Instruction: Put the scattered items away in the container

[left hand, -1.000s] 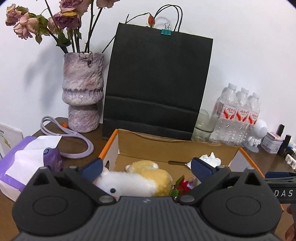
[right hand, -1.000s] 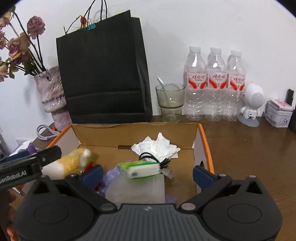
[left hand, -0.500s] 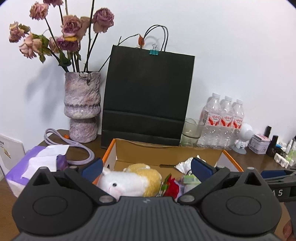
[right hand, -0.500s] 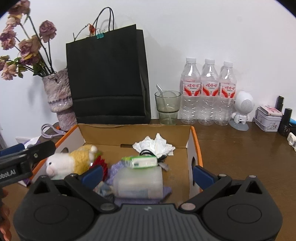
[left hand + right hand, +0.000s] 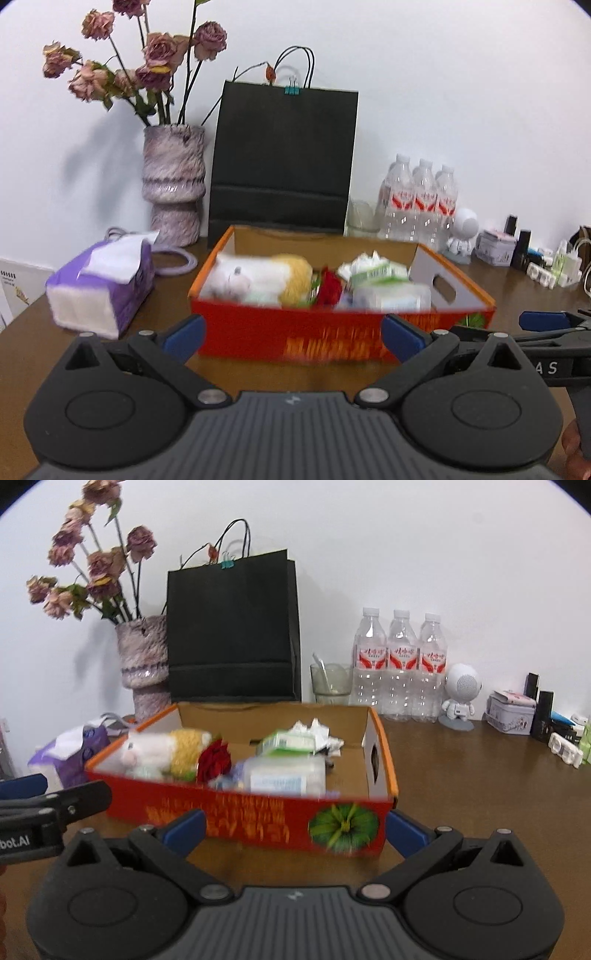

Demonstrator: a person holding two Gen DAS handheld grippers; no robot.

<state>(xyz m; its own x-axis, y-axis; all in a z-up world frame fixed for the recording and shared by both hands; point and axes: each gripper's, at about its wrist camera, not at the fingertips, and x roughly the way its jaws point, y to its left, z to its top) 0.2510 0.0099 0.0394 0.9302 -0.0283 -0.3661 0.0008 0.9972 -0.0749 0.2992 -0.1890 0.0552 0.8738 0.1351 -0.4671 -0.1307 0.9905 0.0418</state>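
An orange-red cardboard box [image 5: 332, 336] [image 5: 258, 819] stands on the brown table. Inside lie a white and yellow plush toy [image 5: 258, 280] [image 5: 162, 749], a red flower [image 5: 328, 288] [image 5: 216, 760], a clear plastic case [image 5: 391, 297] [image 5: 284, 775], a green and white pack [image 5: 373, 273] [image 5: 288, 740] and crumpled tissue [image 5: 317, 731]. My left gripper [image 5: 293, 338] is open, in front of the box's near wall, holding nothing. My right gripper [image 5: 295, 825] is open too, just before the same wall. Each gripper shows at the edge of the other's view.
A purple tissue pack [image 5: 99, 284] lies left of the box. Behind stand a vase of dried roses [image 5: 173, 192], a black paper bag [image 5: 284, 158], a glass [image 5: 330, 683], three water bottles [image 5: 400, 664], a white figurine [image 5: 460, 698] and small tins and cosmetics [image 5: 513, 710].
Both grippers have drawn back and away from above the box, so its red front wall now shows. They stay open and the box contents have not moved.
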